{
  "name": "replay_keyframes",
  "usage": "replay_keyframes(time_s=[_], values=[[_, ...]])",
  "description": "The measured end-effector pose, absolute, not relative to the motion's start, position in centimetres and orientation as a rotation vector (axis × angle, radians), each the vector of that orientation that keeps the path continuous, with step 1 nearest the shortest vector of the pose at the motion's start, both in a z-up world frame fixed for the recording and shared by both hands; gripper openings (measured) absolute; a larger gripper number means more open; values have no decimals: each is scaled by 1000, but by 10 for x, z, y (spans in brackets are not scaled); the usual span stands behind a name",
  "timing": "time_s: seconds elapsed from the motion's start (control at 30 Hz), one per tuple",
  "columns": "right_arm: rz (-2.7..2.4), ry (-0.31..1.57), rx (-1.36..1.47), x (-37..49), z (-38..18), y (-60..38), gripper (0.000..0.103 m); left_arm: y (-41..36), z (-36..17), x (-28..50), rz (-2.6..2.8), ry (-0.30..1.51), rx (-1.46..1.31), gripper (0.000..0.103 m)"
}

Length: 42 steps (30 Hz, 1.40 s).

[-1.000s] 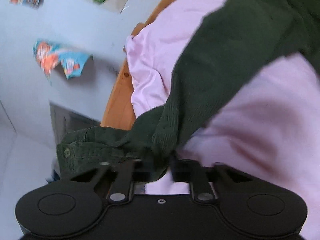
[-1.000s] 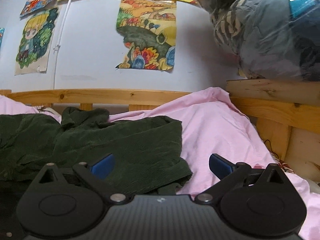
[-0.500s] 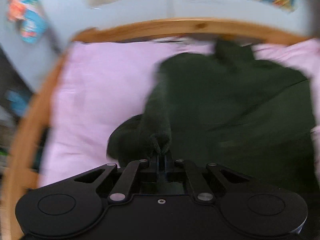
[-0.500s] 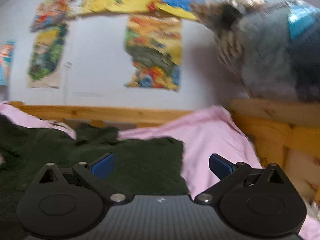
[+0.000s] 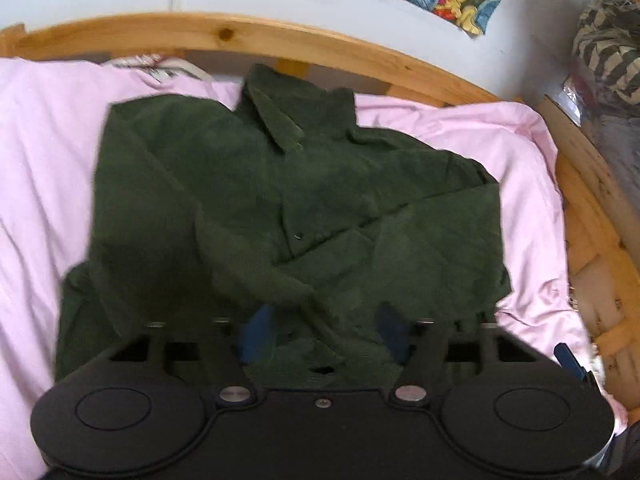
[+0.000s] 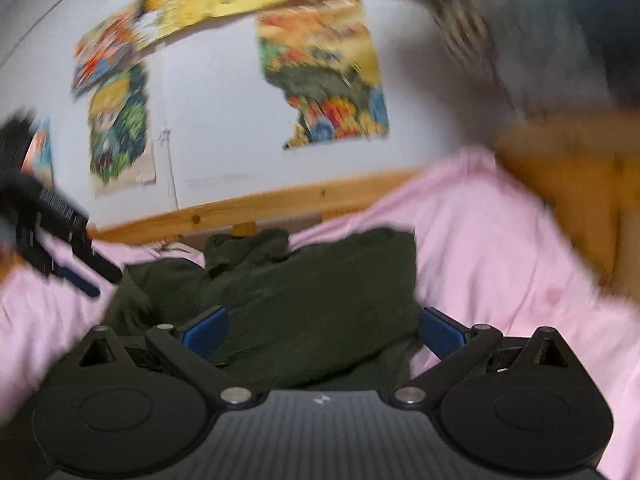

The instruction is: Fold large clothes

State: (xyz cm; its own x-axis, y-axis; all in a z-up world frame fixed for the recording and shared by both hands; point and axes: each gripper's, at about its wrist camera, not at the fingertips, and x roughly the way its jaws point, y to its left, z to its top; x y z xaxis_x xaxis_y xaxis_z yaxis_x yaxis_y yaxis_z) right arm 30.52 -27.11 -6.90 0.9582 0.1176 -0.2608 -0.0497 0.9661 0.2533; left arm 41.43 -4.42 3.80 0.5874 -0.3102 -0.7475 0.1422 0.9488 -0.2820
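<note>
Green shirt is spread on pink sheet, collar at 12 o'clock by wood frame, sleeves seen folded over the middle. L gripper is held over the hem at 6 o'clock, jaws parted, nothing gripped. R gripper is likewise released, blue pads set wide over shirt edge; view is blurred. Posters are seen on wall at 12
</note>
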Motion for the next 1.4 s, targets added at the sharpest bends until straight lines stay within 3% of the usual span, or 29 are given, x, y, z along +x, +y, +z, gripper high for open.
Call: replay_keyframes(time_s=[0.17, 0.3, 0.5, 0.6, 0.63, 0.67, 0.7, 0.73, 0.8, 1.03, 1.1, 1.2, 1.3, 1.33, 1.4], values=[[177, 403, 496, 325, -92, -289, 103, 4, 42, 395, -165, 825, -141, 83], [220, 503, 545, 344, -109, -278, 102, 45, 24, 387, 0, 789, -33, 83], [228, 618, 477, 374, -127, -245, 87, 103, -16, 397, 129, 846, -91, 78], [250, 647, 505, 385, -137, -238, 65, 116, -28, 406, 117, 834, -129, 74], [262, 644, 514, 386, -138, -237, 51, 117, -31, 412, 103, 829, -124, 72], [271, 639, 511, 387, -137, -235, 23, 118, -33, 417, 93, 826, -120, 68], [272, 630, 496, 387, -136, -233, 9, 119, -36, 421, 81, 823, -119, 64], [266, 612, 461, 386, -133, -230, 4, 121, -38, 425, 68, 820, -124, 61], [276, 555, 414, 384, -120, -227, 3, 124, -41, 429, 42, 803, -160, 51], [153, 219, 216, 368, -43, -236, 2, 126, -56, 439, -21, 735, -303, 45], [75, 209, 138, 371, -45, -232, 3, 127, -61, 444, -33, 743, -321, 45], [-11, 341, 155, 391, -70, -232, 8, 133, -68, 453, -34, 758, -371, 45], [-40, 415, 205, 400, -91, -232, 34, 140, -75, 462, -38, 774, -442, 49], [-30, 417, 213, 400, -95, -230, 48, 142, -78, 466, -38, 786, -459, 50], [-5, 409, 210, 400, -99, -225, 56, 145, -82, 469, -27, 799, -467, 47]])
